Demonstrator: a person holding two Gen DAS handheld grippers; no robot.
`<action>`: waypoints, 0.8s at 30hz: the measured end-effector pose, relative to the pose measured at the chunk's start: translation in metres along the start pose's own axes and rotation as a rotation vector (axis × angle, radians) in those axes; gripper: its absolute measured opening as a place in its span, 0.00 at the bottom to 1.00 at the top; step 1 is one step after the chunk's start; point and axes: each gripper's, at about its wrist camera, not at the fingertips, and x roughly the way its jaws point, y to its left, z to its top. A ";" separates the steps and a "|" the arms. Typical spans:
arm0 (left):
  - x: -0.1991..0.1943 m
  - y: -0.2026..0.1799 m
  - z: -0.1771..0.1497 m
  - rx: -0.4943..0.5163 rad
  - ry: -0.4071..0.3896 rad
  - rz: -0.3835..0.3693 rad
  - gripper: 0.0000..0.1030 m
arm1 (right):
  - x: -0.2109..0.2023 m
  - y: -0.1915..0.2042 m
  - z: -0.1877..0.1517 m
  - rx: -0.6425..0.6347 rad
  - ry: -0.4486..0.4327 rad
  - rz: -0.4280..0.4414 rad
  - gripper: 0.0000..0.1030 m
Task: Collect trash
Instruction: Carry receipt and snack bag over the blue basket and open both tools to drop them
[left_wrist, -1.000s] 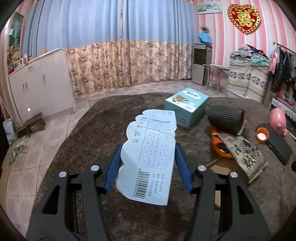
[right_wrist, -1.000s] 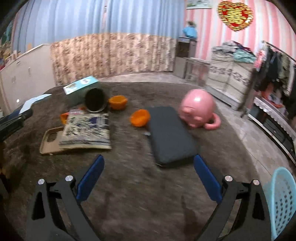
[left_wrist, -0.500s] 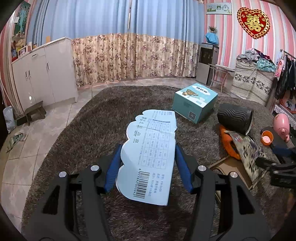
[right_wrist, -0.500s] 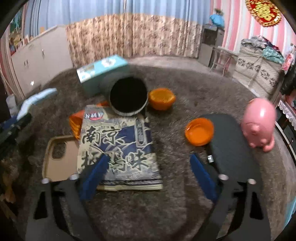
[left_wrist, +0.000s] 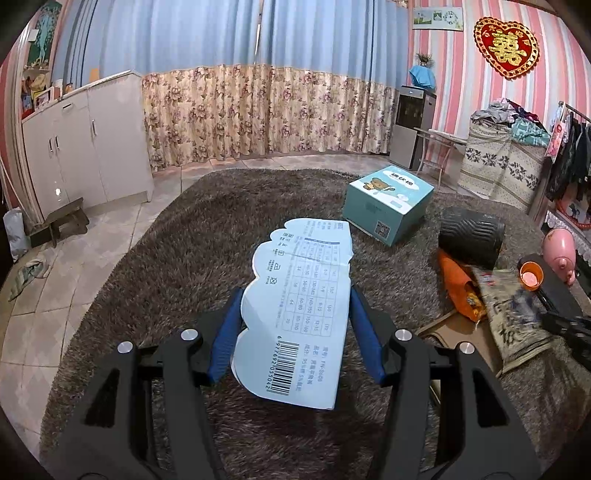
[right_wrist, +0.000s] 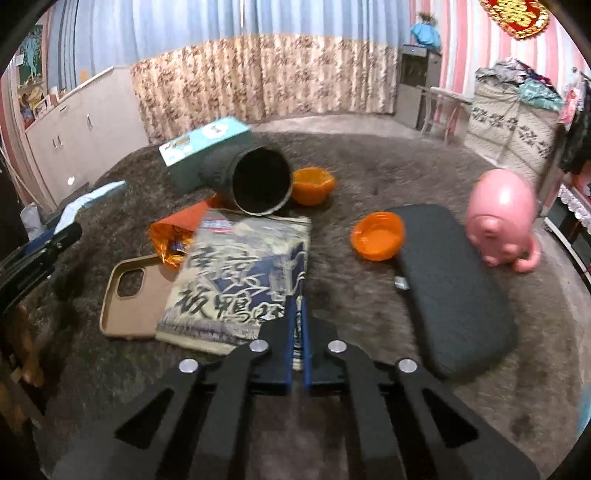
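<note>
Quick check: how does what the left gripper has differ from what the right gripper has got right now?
The left gripper holds a pale blue paper tag lifted clear of the rug; the right gripper pinches the near corner of a printed snack bag that lies flat. The tag is a stiff card with a size chart and barcode; the bag is a soft wrapper bearing large characters. The tag keeps the left jaws apart; the right jaws are nearly together. Both are trash.

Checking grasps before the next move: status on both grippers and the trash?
Left gripper clamped on the light blue paper tag. Right gripper shut on the near corner of the printed snack bag. Bag overlaps the tan phone case; may drag.
</note>
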 end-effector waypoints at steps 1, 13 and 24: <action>0.000 0.000 0.000 0.002 0.000 0.000 0.54 | -0.010 -0.006 -0.003 0.007 -0.015 -0.006 0.02; -0.054 -0.062 0.009 0.104 -0.068 -0.107 0.54 | -0.136 -0.121 -0.052 0.208 -0.181 -0.157 0.02; -0.116 -0.225 -0.001 0.271 -0.111 -0.387 0.54 | -0.217 -0.234 -0.108 0.431 -0.313 -0.346 0.02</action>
